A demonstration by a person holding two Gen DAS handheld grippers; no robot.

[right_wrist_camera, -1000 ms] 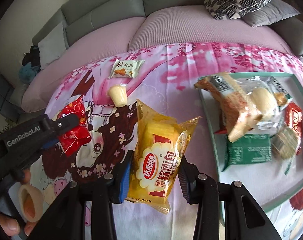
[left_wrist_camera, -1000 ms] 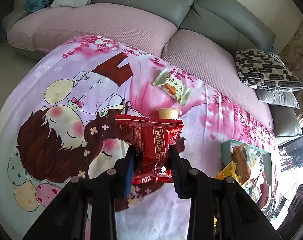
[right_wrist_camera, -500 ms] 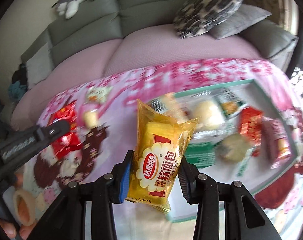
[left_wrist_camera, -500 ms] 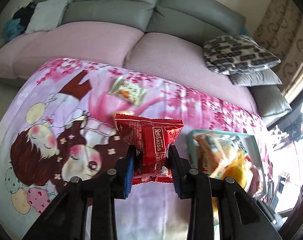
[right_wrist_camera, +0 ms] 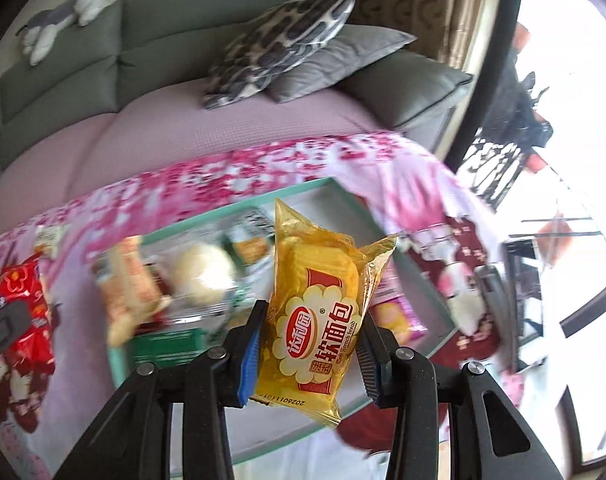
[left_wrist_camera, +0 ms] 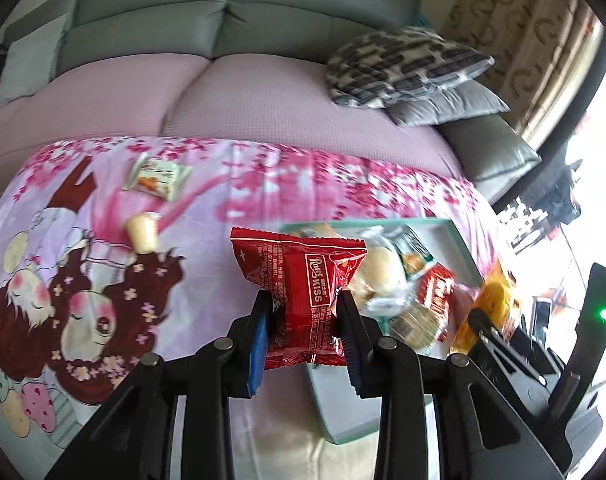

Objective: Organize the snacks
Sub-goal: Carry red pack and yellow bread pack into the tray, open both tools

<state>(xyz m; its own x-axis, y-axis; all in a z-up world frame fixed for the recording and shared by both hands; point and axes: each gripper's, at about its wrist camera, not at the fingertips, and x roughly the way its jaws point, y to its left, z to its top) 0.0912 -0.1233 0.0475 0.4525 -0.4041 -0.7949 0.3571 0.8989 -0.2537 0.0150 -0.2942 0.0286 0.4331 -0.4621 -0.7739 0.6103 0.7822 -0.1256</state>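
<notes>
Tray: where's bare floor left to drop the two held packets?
In the teal tray, the near strip by the front rim and the far right corner look bare. The middle is crowded around the round bun and the green packet.

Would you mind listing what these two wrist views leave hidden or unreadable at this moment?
- Left wrist view: the red packet held by the left gripper covers the tray's near-left part.
- Right wrist view: the snacks in the tray are motion-blurred, labels unreadable; the yellow bread packet in the right gripper hides the tray's middle.
- Left wrist view: the small green-white packet's print is too small to read.
</notes>
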